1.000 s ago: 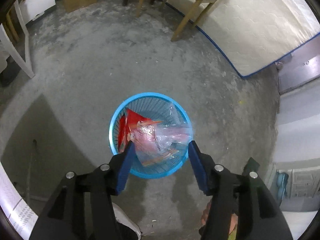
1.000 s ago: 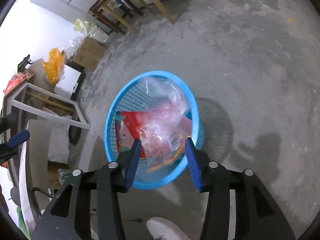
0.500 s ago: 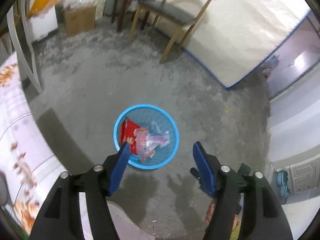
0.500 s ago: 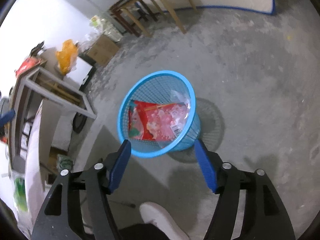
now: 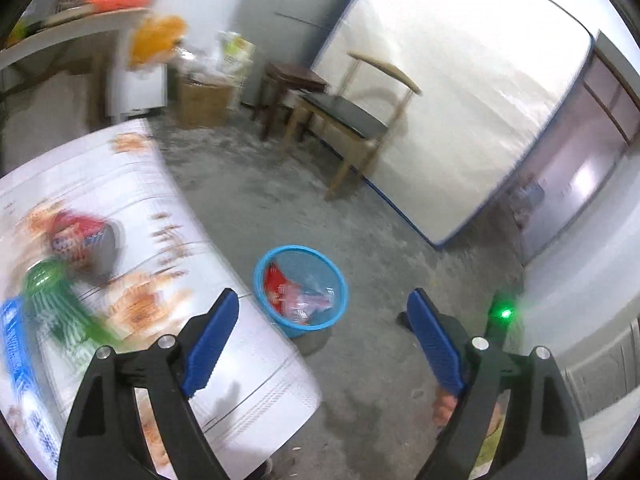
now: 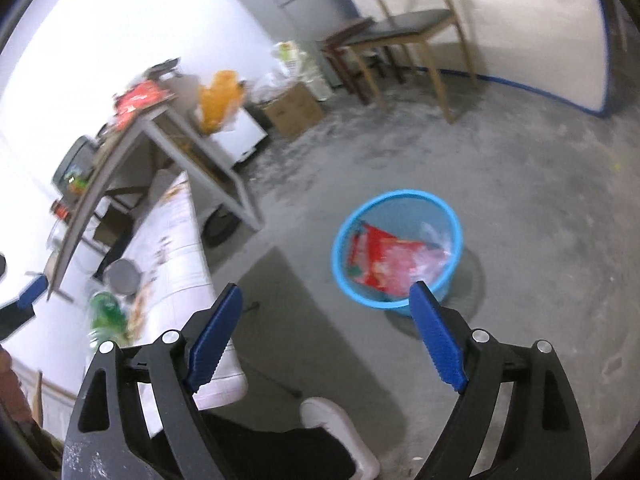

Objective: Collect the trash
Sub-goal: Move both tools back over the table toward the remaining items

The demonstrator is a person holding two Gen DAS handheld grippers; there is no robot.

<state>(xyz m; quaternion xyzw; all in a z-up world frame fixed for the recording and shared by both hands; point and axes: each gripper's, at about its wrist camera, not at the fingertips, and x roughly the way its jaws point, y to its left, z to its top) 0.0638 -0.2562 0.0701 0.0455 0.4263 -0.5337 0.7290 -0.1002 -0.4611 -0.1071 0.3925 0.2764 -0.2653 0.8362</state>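
Red wrappers (image 5: pixel 280 292) + clear plastic in blue basket (image 5: pixel 260 276). Both grippers (image 5: pixel 322 340) (image 6: pixel 324 334) just opened wide, empty. Left: bottle (image 5: pixel 56 300), packets on near-left table (image 5: pixel 248 380).

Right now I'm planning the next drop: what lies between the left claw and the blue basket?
Only bare concrete floor, as the left wrist view shows. The left claw is open and holds nothing; the basket stands just beyond its fingertips.
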